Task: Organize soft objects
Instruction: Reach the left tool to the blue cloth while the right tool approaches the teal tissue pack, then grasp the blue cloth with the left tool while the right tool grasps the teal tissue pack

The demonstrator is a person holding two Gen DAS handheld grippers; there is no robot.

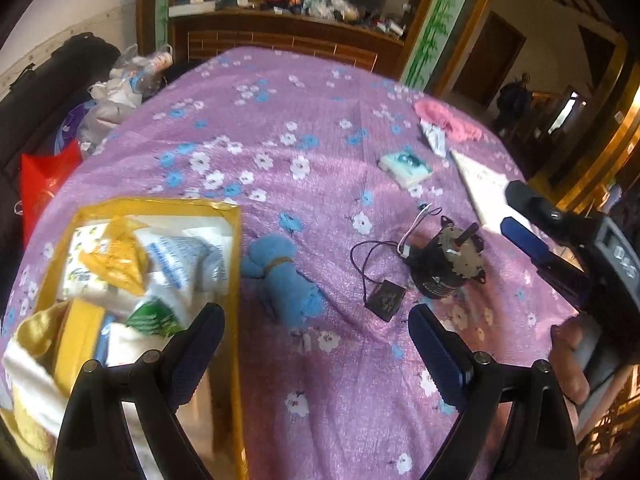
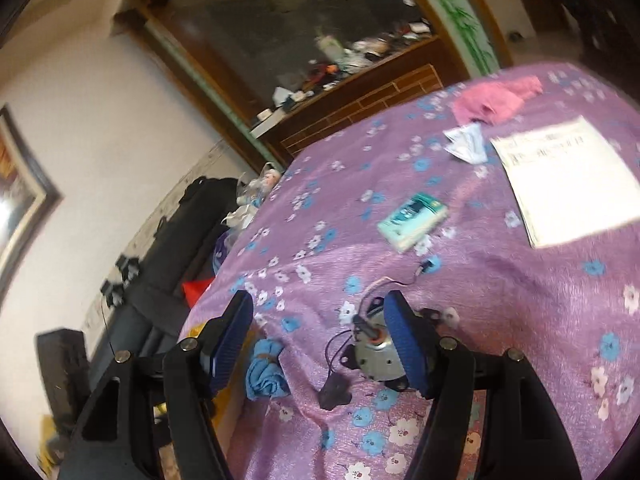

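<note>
Hovering: left gripper (image 1: 316,344) spread, empty; right gripper (image 2: 320,336) spread, empty. Risk: snagging motor (image 1: 444,264) wire beside blue cloth (image 1: 280,276), dragging it toward yellow bag (image 1: 160,208).

A wooden headboard shelf (image 1: 288,12), cluttered, backs the purple floral bedspread (image 1: 320,152); pale walls, perhaps plaster.
</note>
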